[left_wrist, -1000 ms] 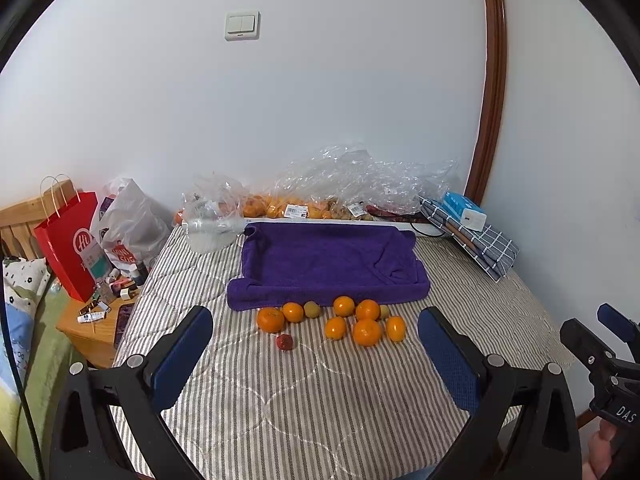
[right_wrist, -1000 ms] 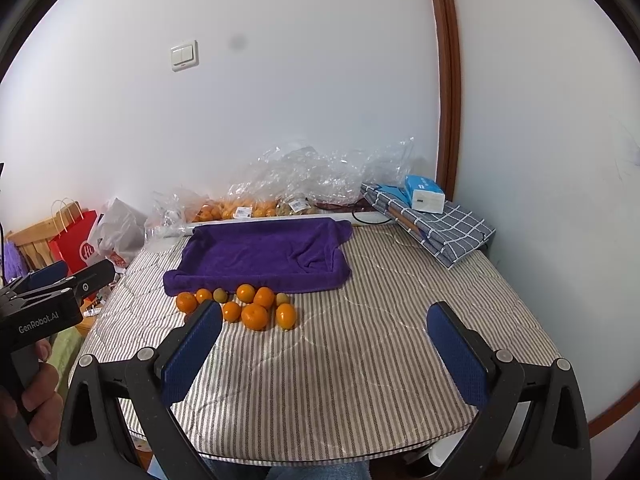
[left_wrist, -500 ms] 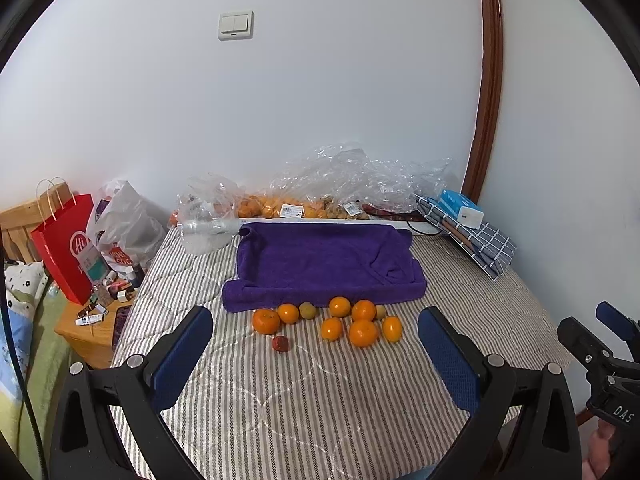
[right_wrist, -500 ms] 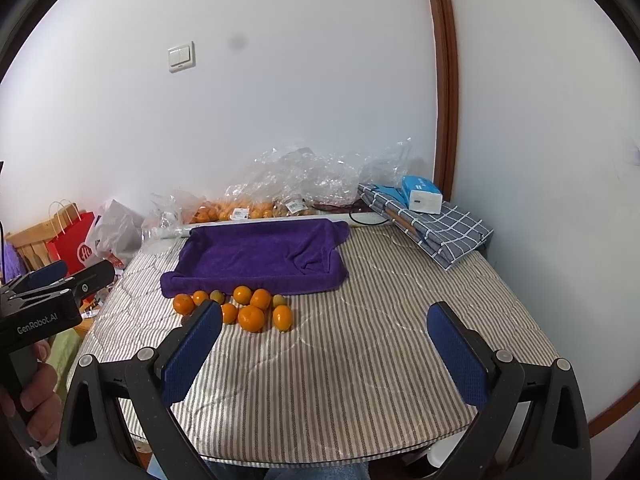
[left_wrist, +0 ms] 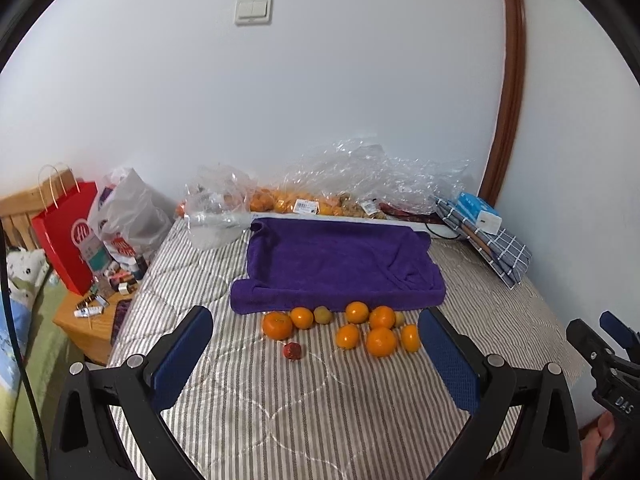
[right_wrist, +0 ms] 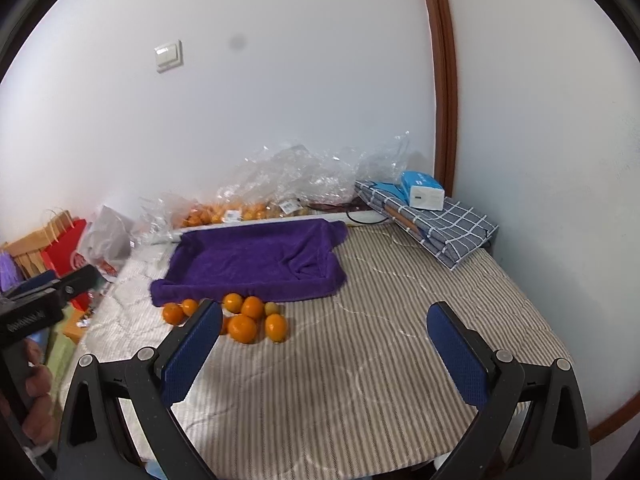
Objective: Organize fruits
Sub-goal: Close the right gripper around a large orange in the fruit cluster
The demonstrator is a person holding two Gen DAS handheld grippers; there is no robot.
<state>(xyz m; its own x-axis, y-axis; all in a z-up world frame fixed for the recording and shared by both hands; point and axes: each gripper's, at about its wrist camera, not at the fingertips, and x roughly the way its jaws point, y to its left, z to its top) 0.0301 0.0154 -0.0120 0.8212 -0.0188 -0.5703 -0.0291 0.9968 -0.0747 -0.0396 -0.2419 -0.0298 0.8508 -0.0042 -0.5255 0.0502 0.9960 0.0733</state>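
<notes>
Several oranges [left_wrist: 381,341] lie in a loose cluster on the striped table cover, just in front of a purple towel [left_wrist: 336,264] shaped like a tray. Two small greenish fruits [left_wrist: 322,315] and one small red fruit [left_wrist: 292,351] lie among them. My left gripper [left_wrist: 316,354] is open and empty, held above the near table, with the fruit beyond its fingertips. My right gripper [right_wrist: 324,350] is open and empty, to the right of the oranges [right_wrist: 242,328]. The purple towel [right_wrist: 256,260] shows behind them.
Clear plastic bags with more fruit [left_wrist: 304,204] lie along the wall. A checked folded cloth with a blue box [right_wrist: 428,216] sits at the back right. A red paper bag [left_wrist: 68,236] and a small wooden stand [left_wrist: 92,316] are left of the table.
Both grippers have shifted slightly; the fruit and towel sit a little lower and nearer in the views. Nothing was grasped or moved on the table.
</notes>
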